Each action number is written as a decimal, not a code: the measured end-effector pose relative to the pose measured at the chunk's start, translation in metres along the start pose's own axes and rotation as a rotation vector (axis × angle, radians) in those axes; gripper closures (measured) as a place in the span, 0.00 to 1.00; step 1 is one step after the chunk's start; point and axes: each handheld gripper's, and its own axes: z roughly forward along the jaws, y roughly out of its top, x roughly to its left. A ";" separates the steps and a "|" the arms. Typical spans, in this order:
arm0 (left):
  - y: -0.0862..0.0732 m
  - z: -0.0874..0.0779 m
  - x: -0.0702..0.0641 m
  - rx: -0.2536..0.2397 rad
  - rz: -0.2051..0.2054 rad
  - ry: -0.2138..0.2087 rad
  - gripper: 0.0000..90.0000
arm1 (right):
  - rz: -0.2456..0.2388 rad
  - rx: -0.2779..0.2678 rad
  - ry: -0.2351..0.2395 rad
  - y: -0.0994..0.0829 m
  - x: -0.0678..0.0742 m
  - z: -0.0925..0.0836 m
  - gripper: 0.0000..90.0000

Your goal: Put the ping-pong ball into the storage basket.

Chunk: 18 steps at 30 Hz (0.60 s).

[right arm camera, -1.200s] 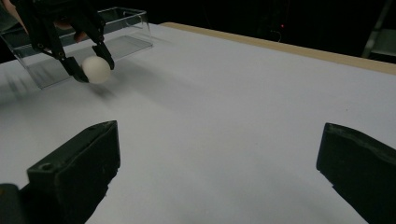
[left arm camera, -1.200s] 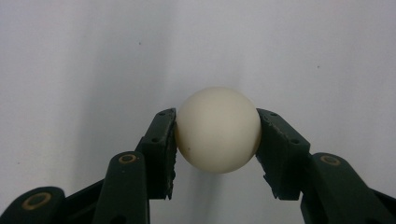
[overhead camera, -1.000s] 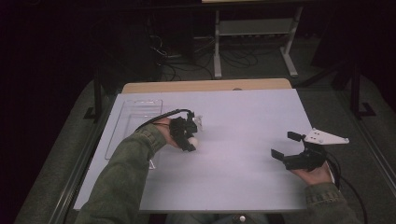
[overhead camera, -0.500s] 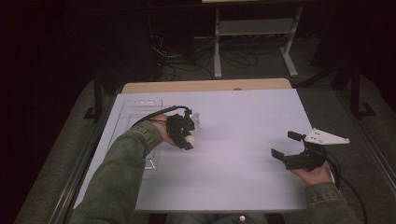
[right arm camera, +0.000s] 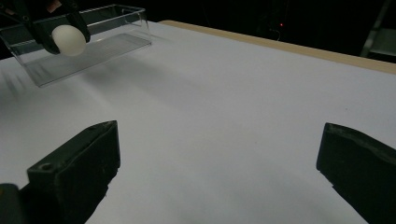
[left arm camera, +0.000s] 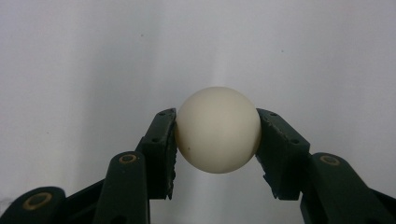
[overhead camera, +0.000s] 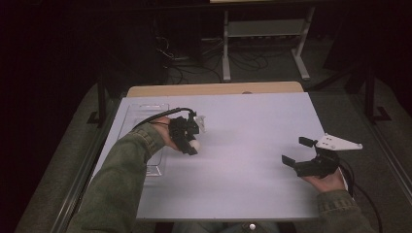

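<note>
Left tool (overhead camera: 188, 141) clamps a white ball (left arm camera: 217, 129) between both jaws, held just beside the clear tray (overhead camera: 145, 114) at the worktop's (overhead camera: 252, 126) left edge, probably bound for or fresh from it. Right tool (overhead camera: 305, 155) rests wide and empty, well apart. Worktop plain pale; room dark, metal stand (overhead camera: 265, 34) beyond.

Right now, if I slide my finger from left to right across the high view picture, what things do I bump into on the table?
Clear tray → left gripper pinching the white ball → bare white table → right gripper, open, with its grey plate.
</note>
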 end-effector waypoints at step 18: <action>0.011 -0.034 -0.006 0.012 0.024 0.012 0.57 | 0.005 -0.003 0.003 0.000 0.000 -0.001 0.00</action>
